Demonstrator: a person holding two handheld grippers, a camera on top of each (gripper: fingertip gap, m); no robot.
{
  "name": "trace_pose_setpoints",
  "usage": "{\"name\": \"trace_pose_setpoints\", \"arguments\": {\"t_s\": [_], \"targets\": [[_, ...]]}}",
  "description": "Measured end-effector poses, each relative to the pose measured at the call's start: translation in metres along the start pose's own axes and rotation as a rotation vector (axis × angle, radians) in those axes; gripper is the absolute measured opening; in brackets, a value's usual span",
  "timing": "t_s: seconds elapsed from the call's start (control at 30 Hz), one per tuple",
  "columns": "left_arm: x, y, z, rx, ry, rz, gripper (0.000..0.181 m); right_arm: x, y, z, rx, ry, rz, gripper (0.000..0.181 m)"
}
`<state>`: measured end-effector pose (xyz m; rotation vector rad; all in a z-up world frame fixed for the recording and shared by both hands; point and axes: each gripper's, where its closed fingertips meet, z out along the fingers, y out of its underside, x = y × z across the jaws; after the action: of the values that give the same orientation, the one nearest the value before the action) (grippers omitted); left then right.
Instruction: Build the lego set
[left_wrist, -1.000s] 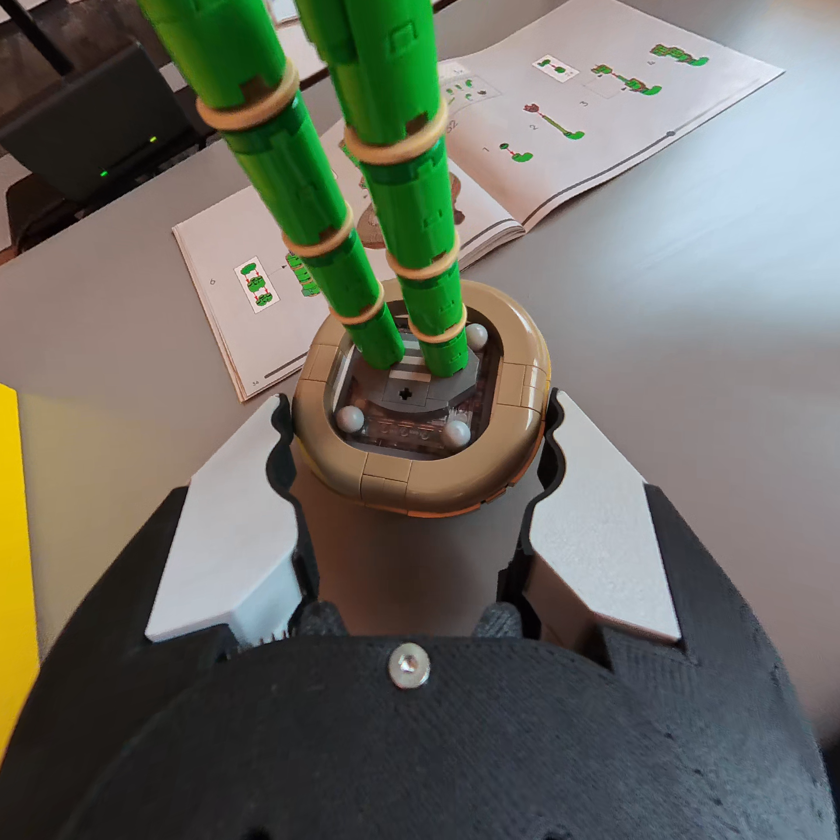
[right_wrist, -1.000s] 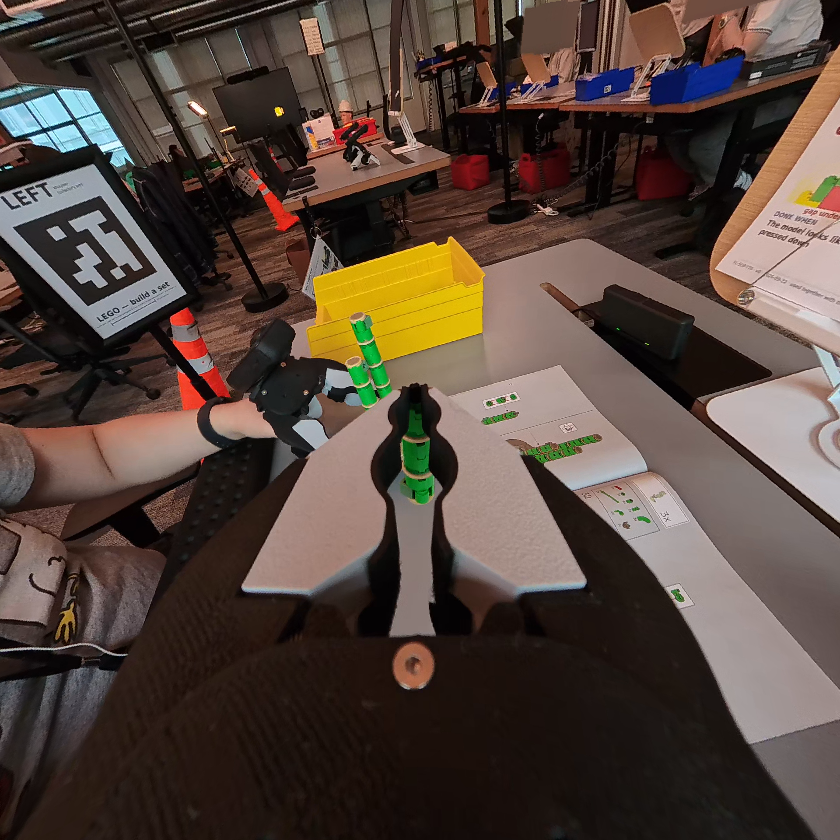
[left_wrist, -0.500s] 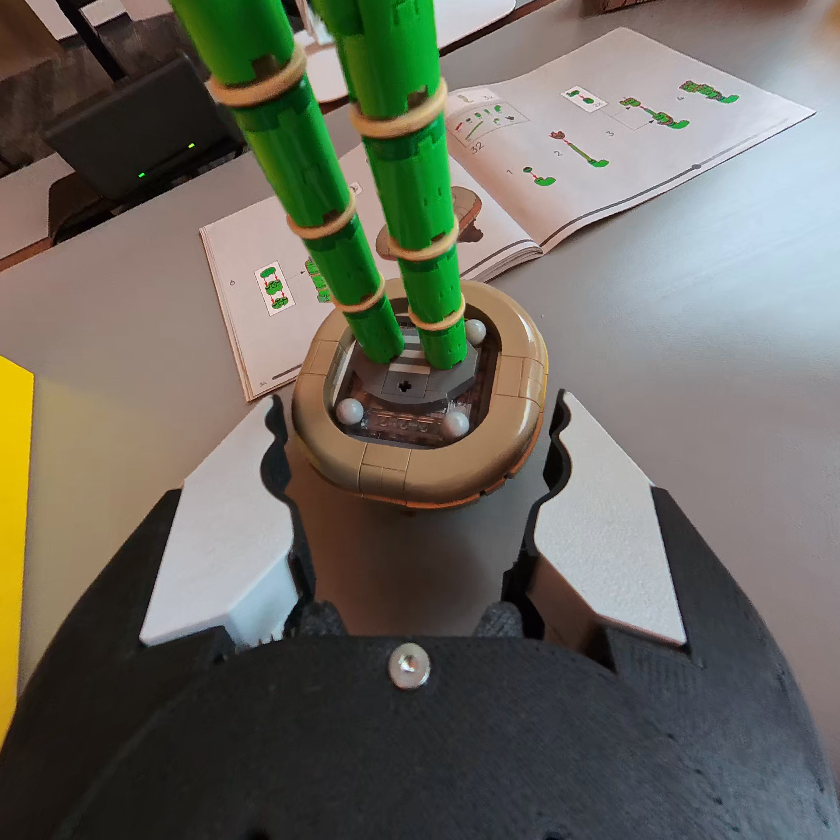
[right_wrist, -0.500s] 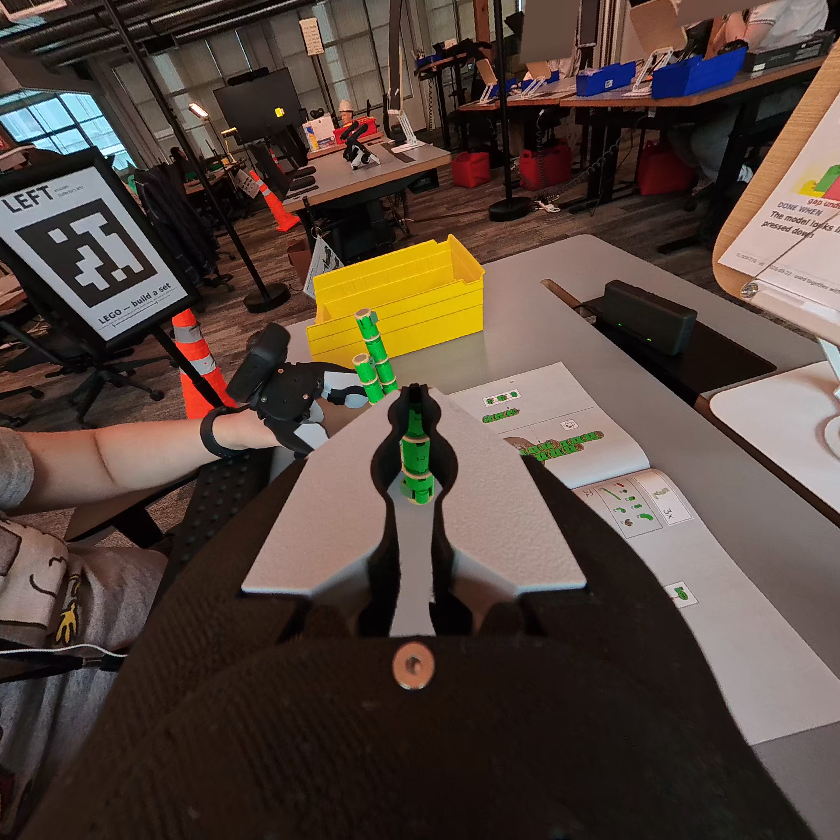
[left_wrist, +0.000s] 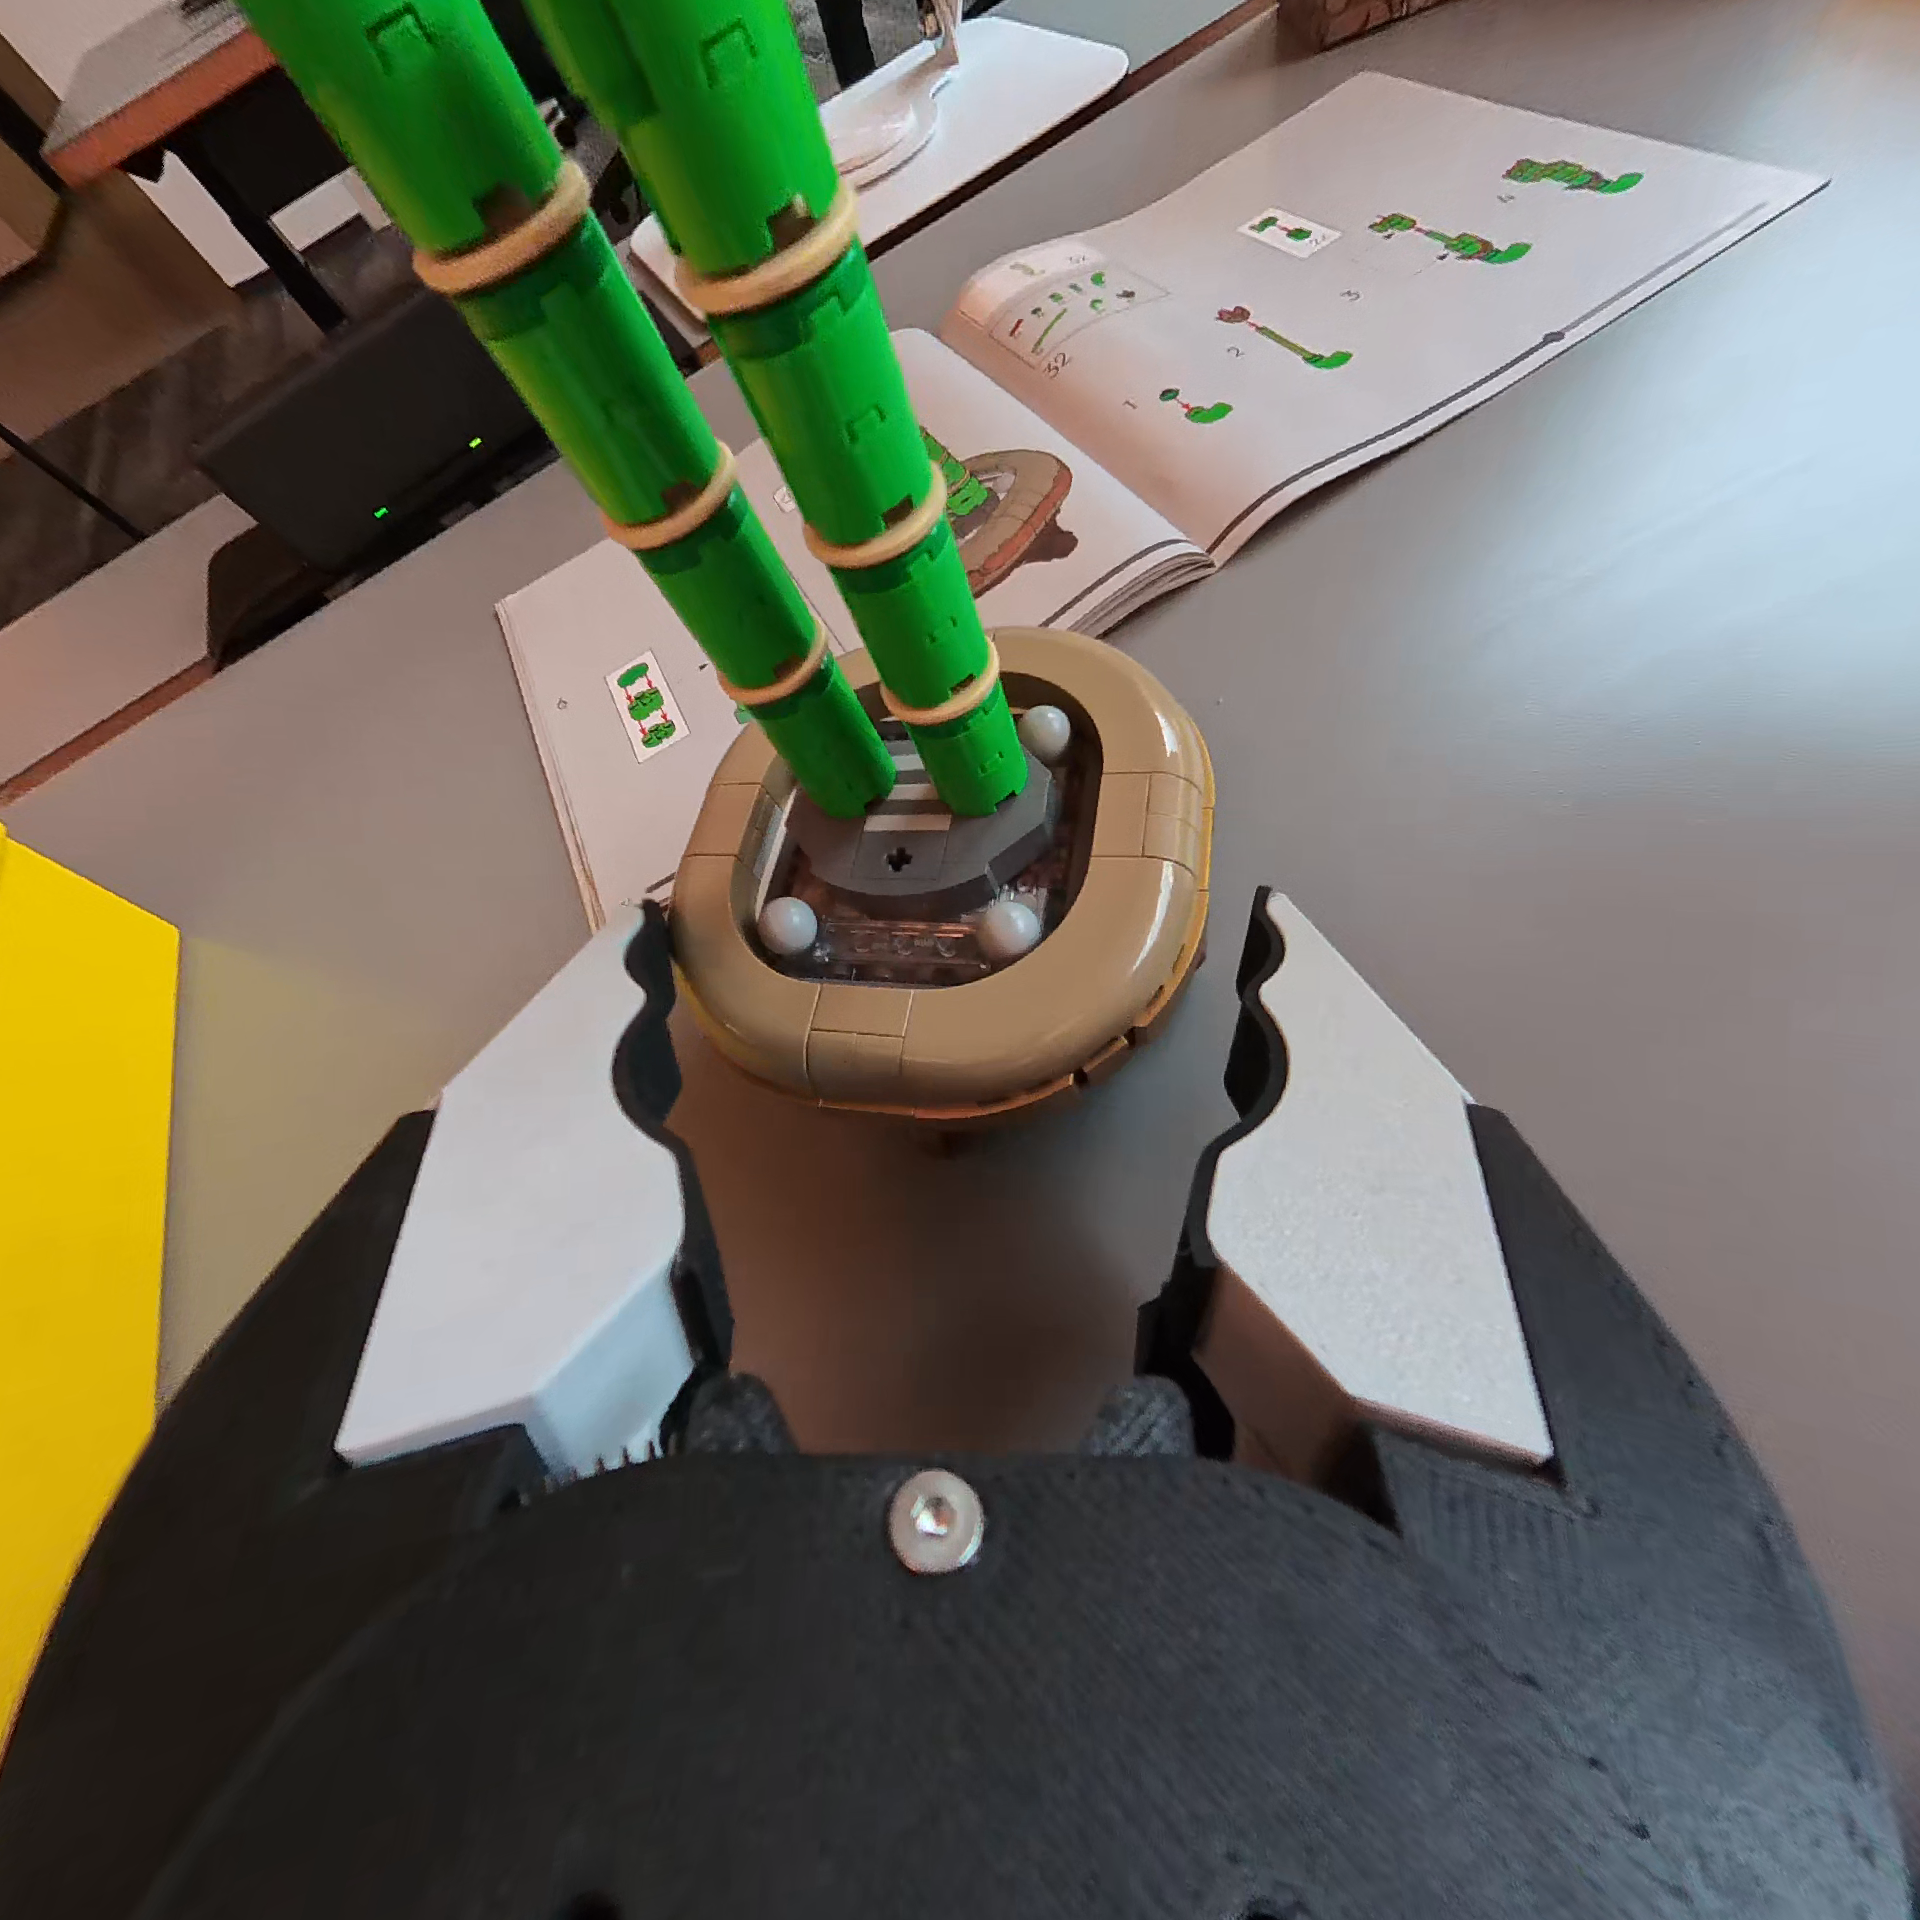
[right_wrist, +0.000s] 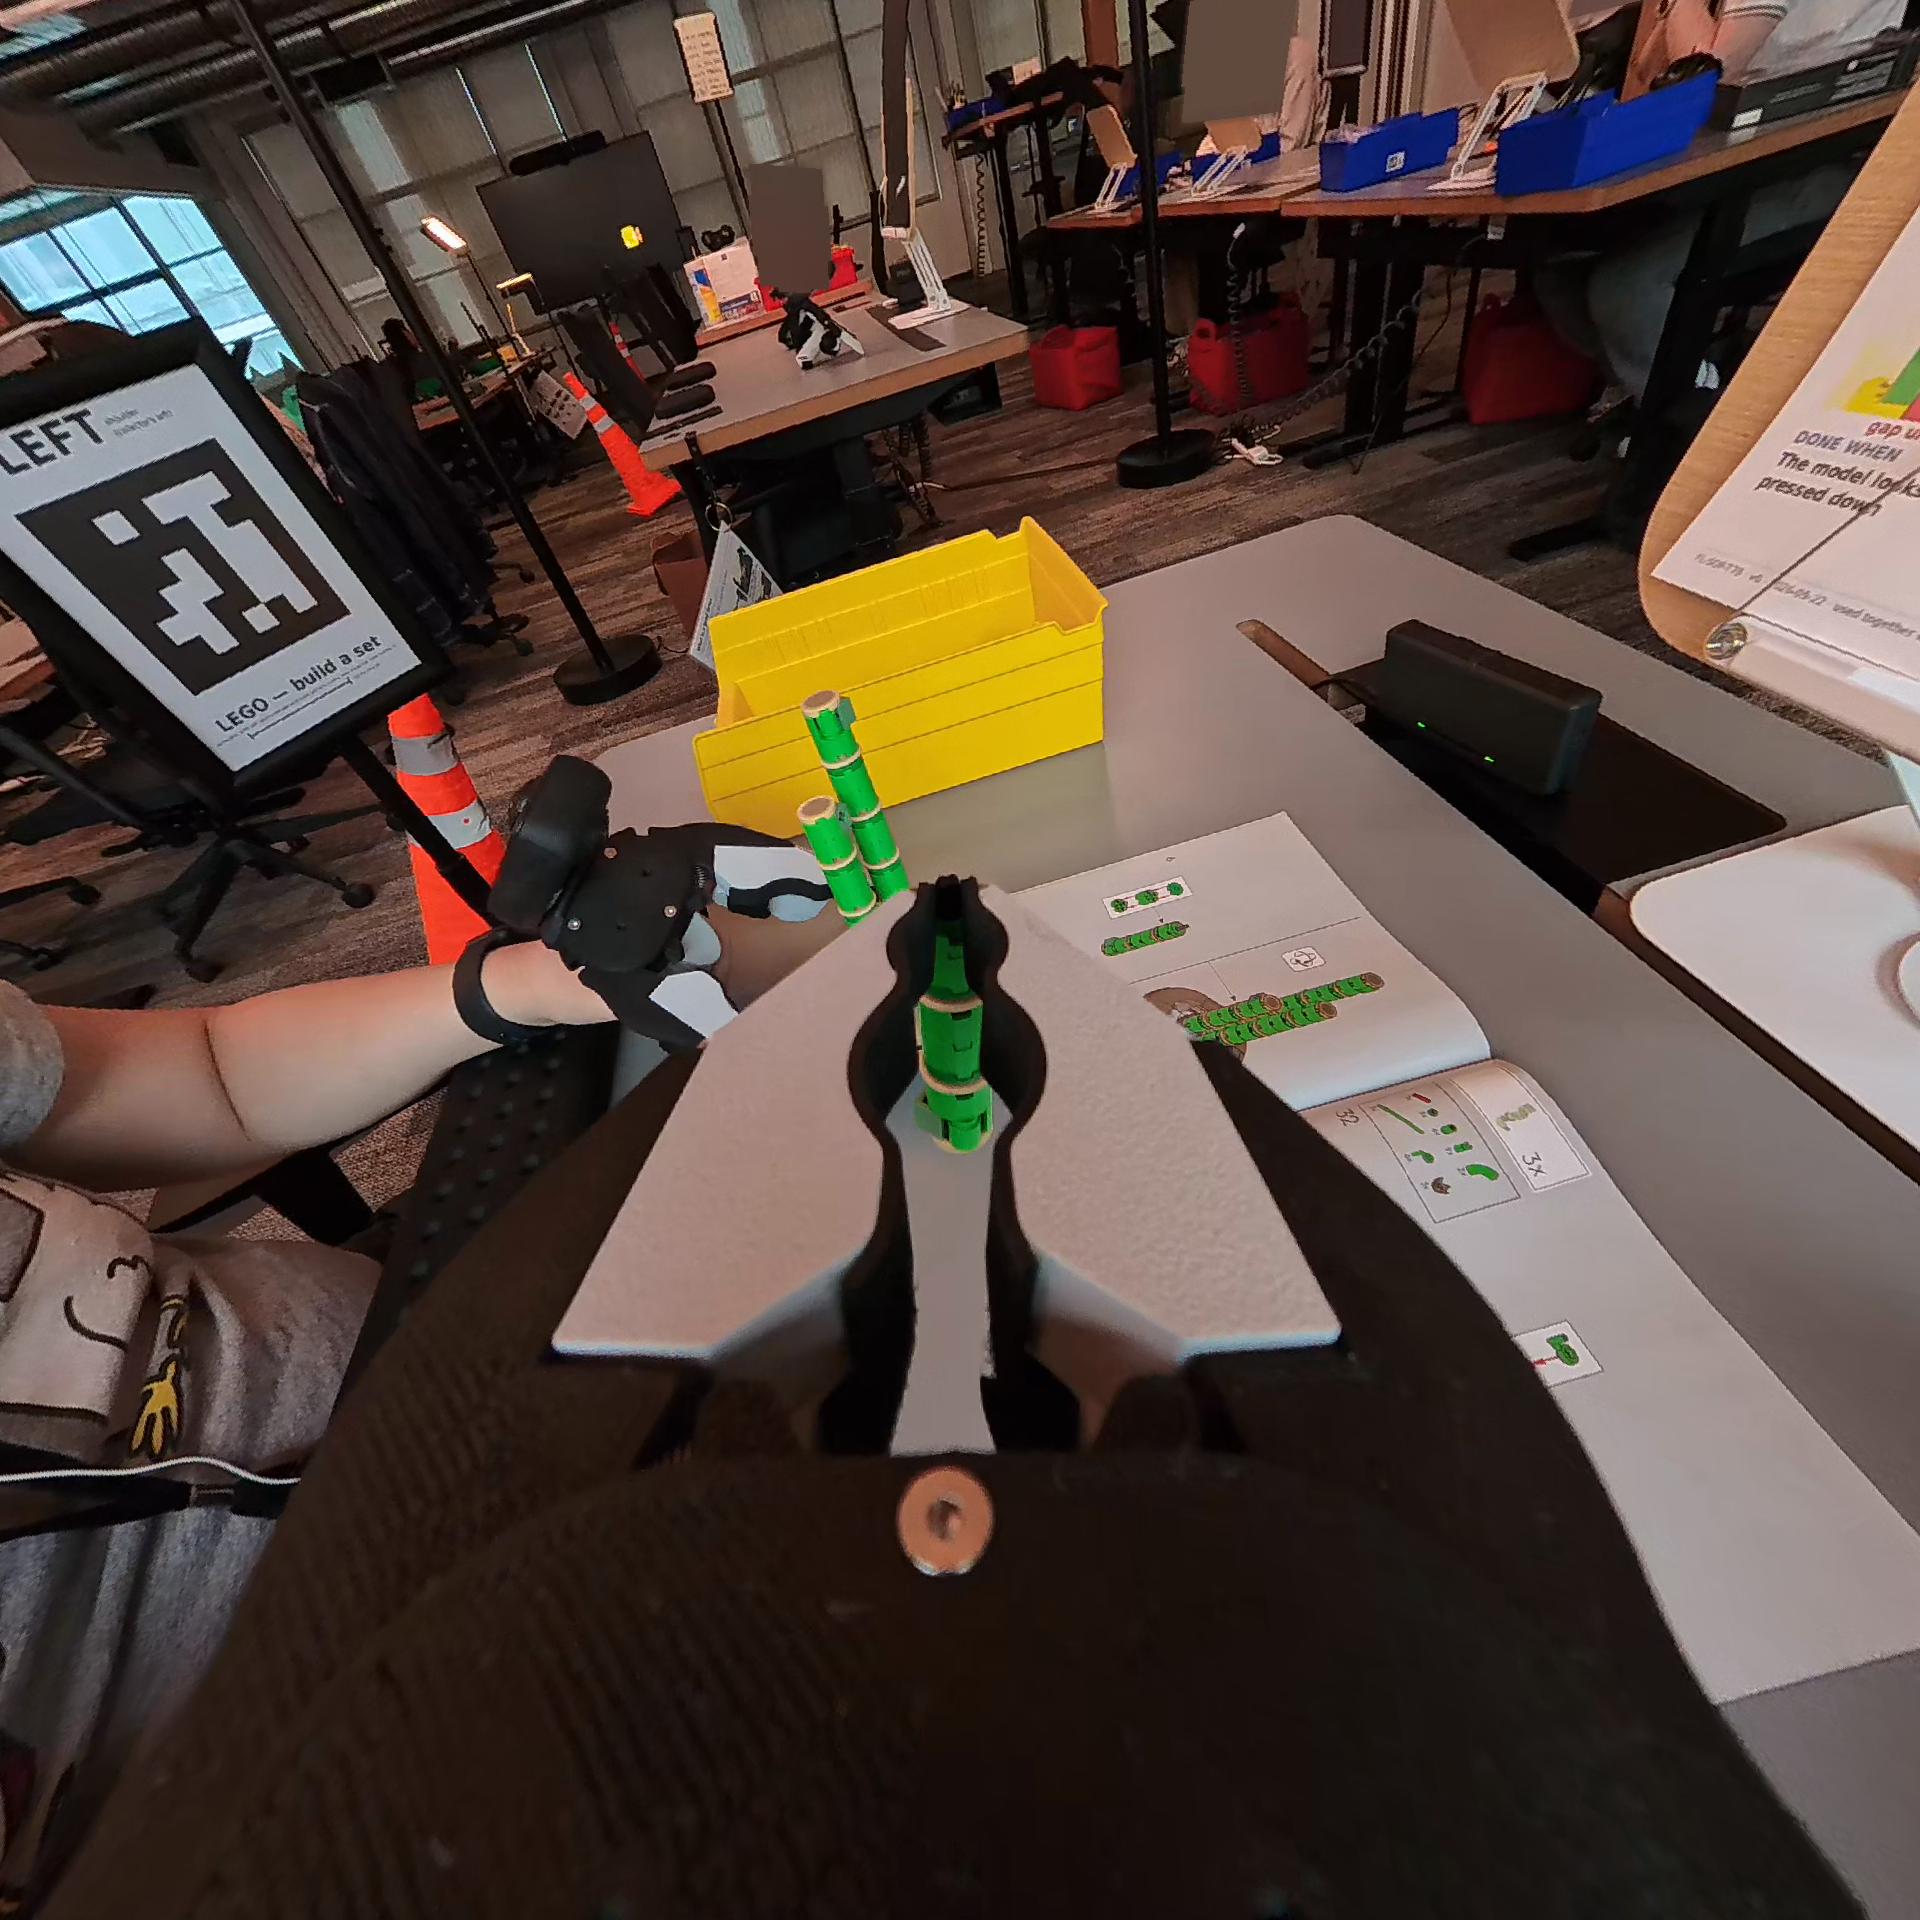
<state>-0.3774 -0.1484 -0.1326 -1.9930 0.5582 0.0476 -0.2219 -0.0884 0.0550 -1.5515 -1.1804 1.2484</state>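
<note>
Left gripper (left_wrist: 945, 935) wide open around tan pot (left_wrist: 940, 883); instruction booklet (left_wrist: 1299, 343) upper right, yellow bin (left_wrist: 73, 1143) left edge. Right gripper (right_wrist: 948, 894) clamped on green stalk (right_wrist: 951, 1060).

Two green stalks (left_wrist: 665, 499) of smooth, glossy plastic, ringed with tan bands, stand in a tan plastic pot (left_wrist: 940, 940) with a soft sheen, on a smooth matt grey bench (left_wrist: 1558, 831). The left hand-held gripper (left_wrist: 951, 956) has grainy white fingers (left_wrist: 1351, 1164) on a ridged matt black plastic body with a shiny metal screw (left_wrist: 935, 1525). A matt paper booklet (left_wrist: 1299, 312) lies open near a glossy yellow plastic bin (right_wrist: 904, 665).
</note>
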Motion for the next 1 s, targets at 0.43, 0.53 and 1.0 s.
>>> {"name": "trace_pose_setpoints", "arguments": {"t_s": [0.43, 0.53, 1.0], "targets": [[-0.003, 0.001, 0.000, 0.007, -0.002, 0.006, 0.101, 0.001, 0.001, 0.001, -0.005, -0.002, 0.004, 0.003], [-0.005, -0.002, -0.002, 0.021, -0.011, 0.012, 0.103, 0.000, 0.001, 0.001, -0.003, -0.002, 0.003, 0.003], [0.000, -0.012, -0.009, 0.076, 0.004, 0.050, 0.104, 0.000, 0.002, 0.003, -0.011, -0.005, 0.002, 0.003]]}}
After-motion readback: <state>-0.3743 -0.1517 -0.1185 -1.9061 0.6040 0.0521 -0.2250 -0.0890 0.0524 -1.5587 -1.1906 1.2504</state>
